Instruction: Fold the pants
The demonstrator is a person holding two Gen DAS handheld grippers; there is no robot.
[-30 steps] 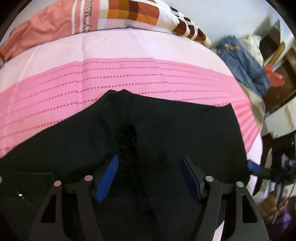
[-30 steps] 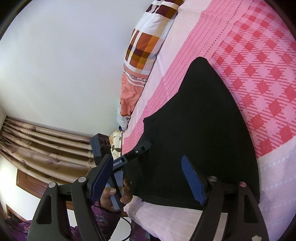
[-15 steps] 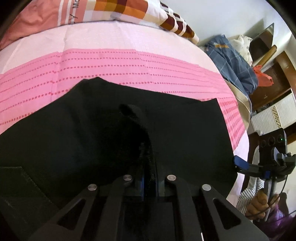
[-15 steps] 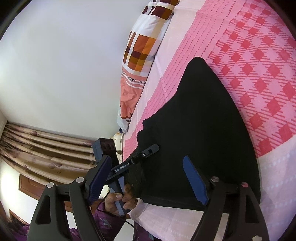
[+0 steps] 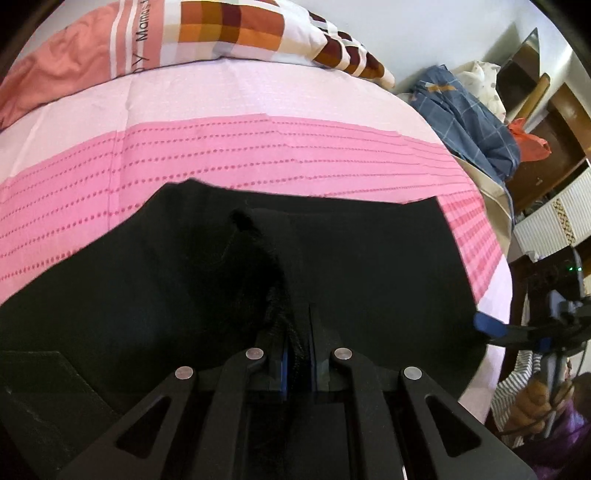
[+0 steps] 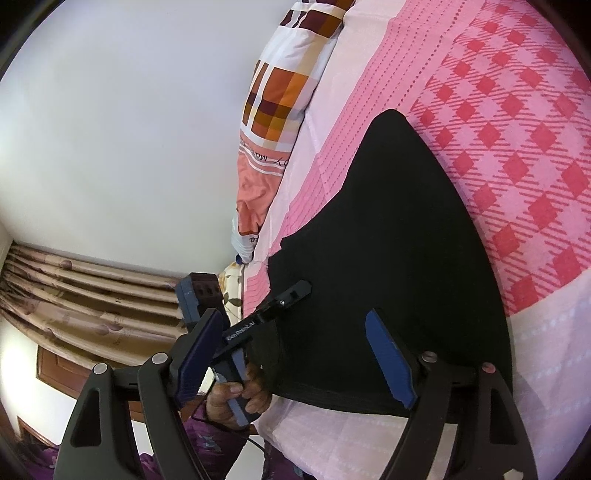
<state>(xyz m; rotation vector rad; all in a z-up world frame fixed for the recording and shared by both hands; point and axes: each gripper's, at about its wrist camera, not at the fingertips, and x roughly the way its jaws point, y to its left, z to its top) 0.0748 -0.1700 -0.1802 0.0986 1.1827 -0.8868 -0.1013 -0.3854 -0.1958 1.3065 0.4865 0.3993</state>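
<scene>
Pinching: left gripper (image 5: pixel 297 354) has its jaws pressed together on a bunched ridge of the pants (image 5: pixel 369 266), a dark frayed tuft caught between the blue pads.
Pants: plain black, spread mostly flat on the bed (image 5: pixel 258 147); one raised fold runs from the pinch point away to a small hump. In the right wrist view the pants (image 6: pixel 388 240) taper to a rounded tip far up the bed, with a stitched hem along the near edge.
Place: pants lie on the pink sheet, near edge close to the bed's side, far edge short of the pillow.
Right gripper: (image 6: pixel 295 362) jaws spread wide, nothing between the pads – it hovers just off the near hem. One blue pad of it (image 5: pixel 487 325) shows at the pants' right edge in the left wrist view.
Left hand: (image 6: pixel 236 398) wrapped round its gripper's handle beside the bed, purple sleeve below.
Sheet: dotted pink stripes, then red diamond checks (image 6: pixel 517 147), pale pink border.
Pillow: (image 5: pixel 221 33) checked orange, brown and white, salmon end – against the wall.
Beyond: blue plaid cloth (image 5: pixel 469 122) heaped at the bed's far corner, wooden furniture behind it; curtains (image 6: pixel 92 295) left of the bed.
</scene>
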